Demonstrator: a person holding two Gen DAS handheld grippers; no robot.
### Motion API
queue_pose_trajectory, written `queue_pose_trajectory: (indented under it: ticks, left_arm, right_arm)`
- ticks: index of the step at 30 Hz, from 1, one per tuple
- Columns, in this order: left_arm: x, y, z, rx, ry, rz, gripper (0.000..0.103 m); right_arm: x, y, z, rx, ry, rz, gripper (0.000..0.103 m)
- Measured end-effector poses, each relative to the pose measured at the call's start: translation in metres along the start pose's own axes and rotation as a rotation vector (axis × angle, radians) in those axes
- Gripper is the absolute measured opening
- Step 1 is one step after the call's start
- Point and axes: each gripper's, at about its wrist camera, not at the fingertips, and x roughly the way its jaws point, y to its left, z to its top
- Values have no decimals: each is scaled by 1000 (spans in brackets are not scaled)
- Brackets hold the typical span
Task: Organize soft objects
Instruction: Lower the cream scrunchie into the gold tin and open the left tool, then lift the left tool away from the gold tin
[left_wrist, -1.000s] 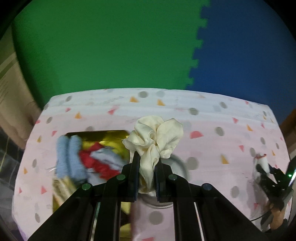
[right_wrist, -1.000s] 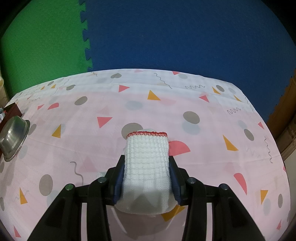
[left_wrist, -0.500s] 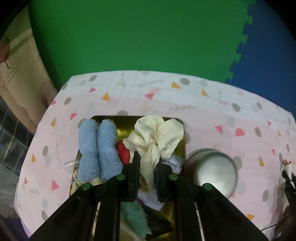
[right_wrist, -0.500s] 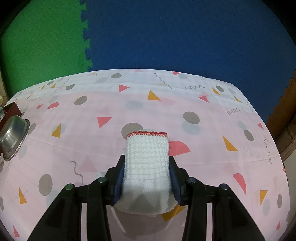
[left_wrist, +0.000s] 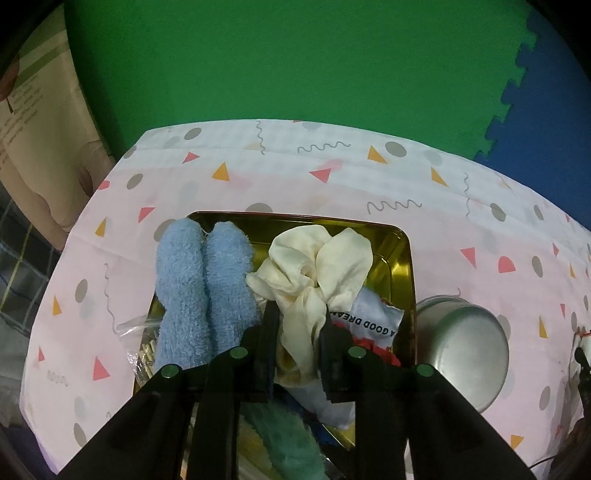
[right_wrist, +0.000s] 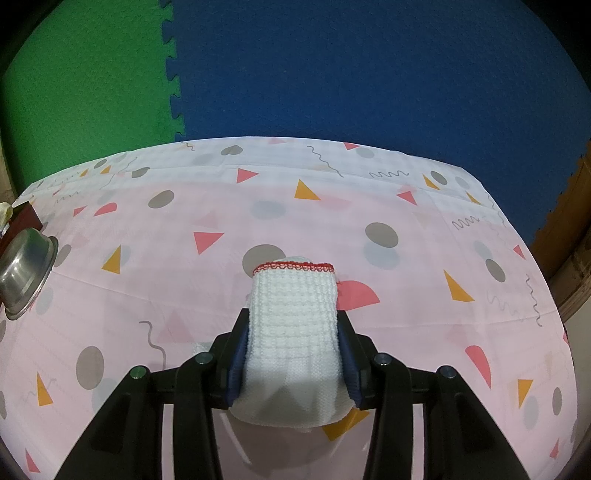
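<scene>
Over the gold rectangular metal tin (left_wrist: 400, 258), the left gripper (left_wrist: 298, 332) pointed steeply down, its fingers (left_wrist: 269, 332) parting around the cream satin scrunchie (left_wrist: 317, 262), which still sat between them, directly above the tin's heap and just beside the pale blue fluffy socks (left_wrist: 207, 288). Well away from the tin, the right gripper (right_wrist: 291, 343) stayed clamped on a white knitted sleeve with red trim (right_wrist: 293, 314) above the counter (right_wrist: 406, 206).
</scene>
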Motion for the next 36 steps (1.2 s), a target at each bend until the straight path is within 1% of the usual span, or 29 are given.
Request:
queue_pose_trajectory:
  ticks: [2,5,8,12,17,22,29,33,36]
  left_arm:
    - [-1,-1,0,0,3,-16,32]
    - [-4,-4,0,4,-4,-16,41]
    - [-9,-8,-1,15,-17,-9,47]
    - [-19,-10,-2,25,-38,2,50]
    - [-33,-9,-1,28,-69,6,57]
    - [-55,-7,-5,26,-113,-4,60]
    - [-93,-7,-22,53,-197,15,66]
    - [-107,-1,-31,47,-225,31,67]
    - [-118,8,-43,38,-251,49,70]
  right_arm:
    - [0,0,0,-1,0,-1,45]
    - [0,0,0,0,0,0,45]
    - [0,0,0,0,0,0,45]
    - [0,0,0,0,0,-1,45]
    - [0,0,0,0,0,-1,45]
    - [0,0,0,-1,0,-2,45]
    - [0,0,0,-4,0,-5,45]
    - [0,0,0,-8,0,-8,45]
    - [0,1,0,-11,0,-11,45]
